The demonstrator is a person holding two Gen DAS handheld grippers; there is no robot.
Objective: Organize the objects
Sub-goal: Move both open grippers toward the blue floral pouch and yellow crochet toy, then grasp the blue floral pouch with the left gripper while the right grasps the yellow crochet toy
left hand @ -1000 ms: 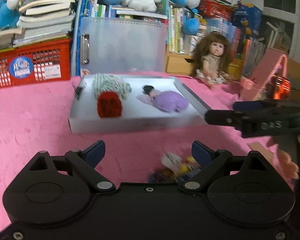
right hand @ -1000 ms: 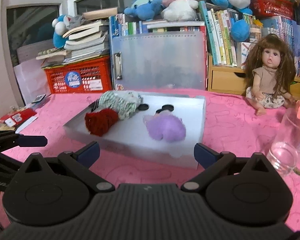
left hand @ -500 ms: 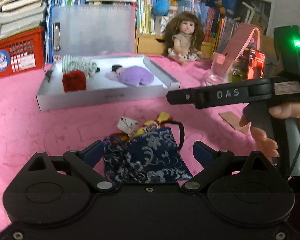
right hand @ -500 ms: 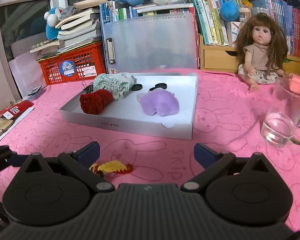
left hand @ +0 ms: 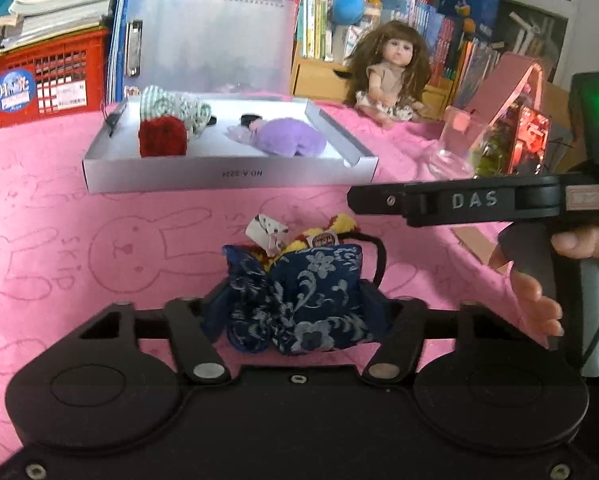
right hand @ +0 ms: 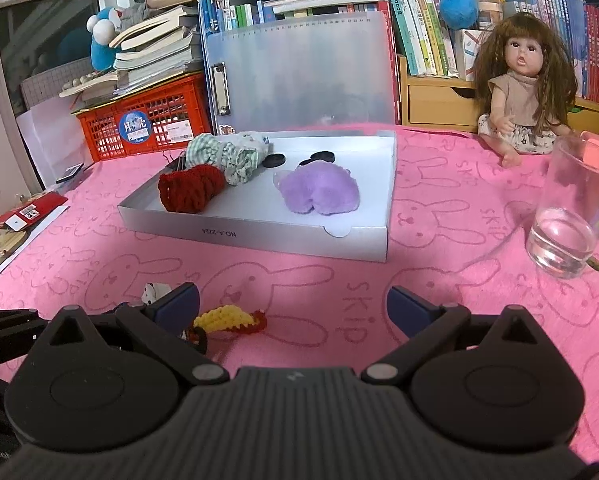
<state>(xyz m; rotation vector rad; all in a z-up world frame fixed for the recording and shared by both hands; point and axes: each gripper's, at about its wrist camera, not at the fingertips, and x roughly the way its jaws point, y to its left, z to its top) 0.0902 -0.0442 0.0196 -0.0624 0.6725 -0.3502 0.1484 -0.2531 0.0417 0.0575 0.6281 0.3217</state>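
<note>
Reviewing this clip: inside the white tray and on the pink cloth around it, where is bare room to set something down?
In the shallow white tray, the floor is bare right of the purple plush; its left end is crowded by the red knit piece and striped green cloth. The pink cloth lies bare between tray and drinking glass.

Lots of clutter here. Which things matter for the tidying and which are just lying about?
In play: blue brocade pouch, left gripper jaws closing on it; yellow crochet toy; white tray holding red and purple plush pieces.
Lying about: doll, glass, red crate, books.
</note>
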